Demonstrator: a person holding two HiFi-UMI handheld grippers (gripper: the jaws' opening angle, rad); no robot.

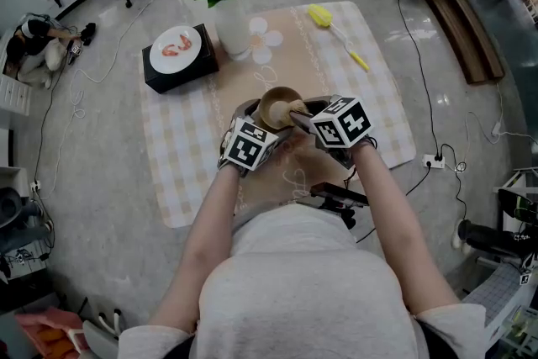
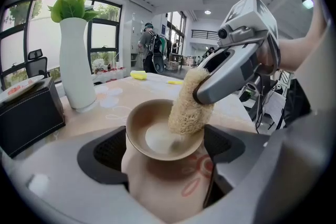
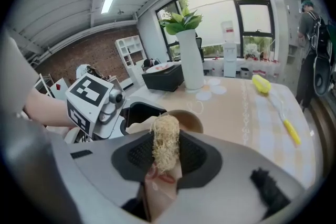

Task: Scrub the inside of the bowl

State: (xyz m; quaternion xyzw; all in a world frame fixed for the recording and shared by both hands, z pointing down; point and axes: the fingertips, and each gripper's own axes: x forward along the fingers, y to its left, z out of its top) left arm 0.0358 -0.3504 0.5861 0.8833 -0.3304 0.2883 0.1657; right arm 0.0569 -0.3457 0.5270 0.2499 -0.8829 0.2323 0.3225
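Observation:
A tan bowl is clamped at its near rim between the jaws of my left gripper; in the head view the bowl sits just ahead of both marker cubes. My right gripper is shut on a straw-coloured loofah scrubber. The scrubber hangs into the bowl on its right side, its tip touching the inside wall. The right gripper reaches in from the right, and the left gripper holds the bowl from the left. The bowl peeks out behind the scrubber in the right gripper view.
A white vase with green leaves stands behind the bowl on the checked mat. A black box with a plate of food lies to the far left. A yellow brush lies far right. Cables run over the floor.

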